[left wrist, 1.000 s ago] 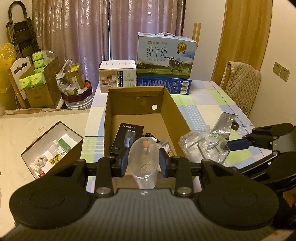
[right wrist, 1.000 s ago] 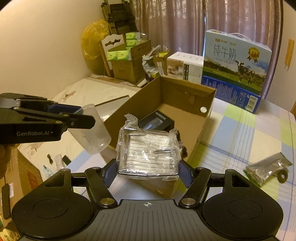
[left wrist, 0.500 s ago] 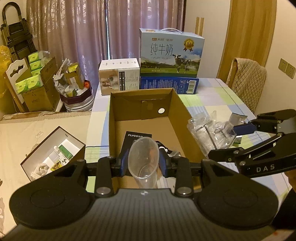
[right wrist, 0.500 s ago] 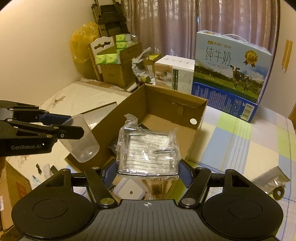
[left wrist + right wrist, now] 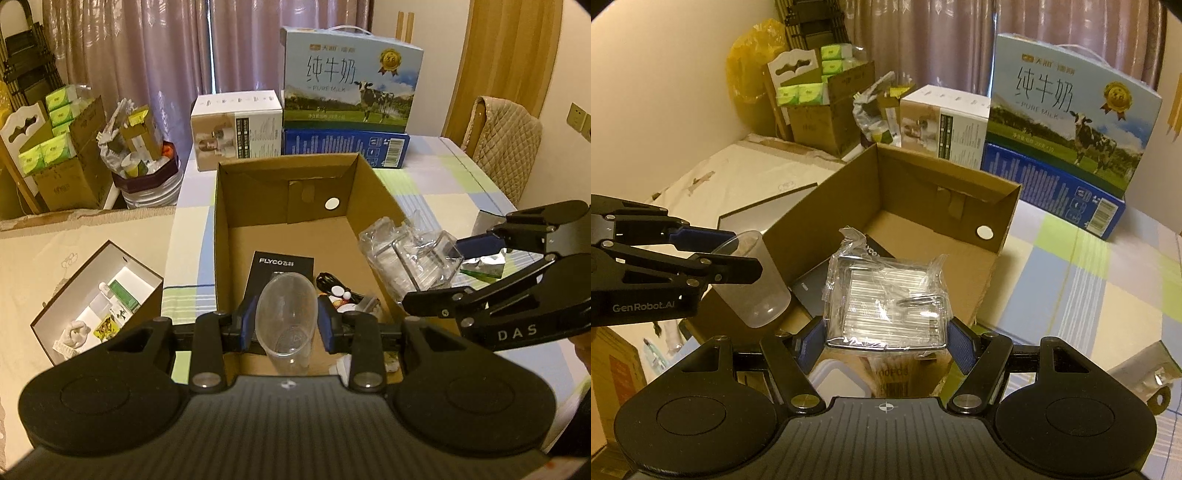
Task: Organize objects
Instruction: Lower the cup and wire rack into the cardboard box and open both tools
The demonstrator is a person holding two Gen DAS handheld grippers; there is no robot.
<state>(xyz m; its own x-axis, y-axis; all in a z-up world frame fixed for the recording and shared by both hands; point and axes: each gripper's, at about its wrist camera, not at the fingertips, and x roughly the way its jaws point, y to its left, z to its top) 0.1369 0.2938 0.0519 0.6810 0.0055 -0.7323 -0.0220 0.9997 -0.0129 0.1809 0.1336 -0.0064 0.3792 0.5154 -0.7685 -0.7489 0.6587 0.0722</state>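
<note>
While both grippers hang over the near end of the open carton (image 5: 221, 236), each is gripping something; the left gripper (image 5: 286, 323) is nearly closed, pads pinching a clear cup (image 5: 286, 321) held tilted above the carton's near edge; the right gripper (image 5: 884, 341) stands about half open, clamped on a clear wrapped packet (image 5: 886, 302) over the carton's right wall; inside lie a black box (image 5: 280, 267) and small bits; far off stand a milk case (image 5: 351, 81) and a white box (image 5: 236, 129) on the checked table (image 5: 1089, 266).
</note>
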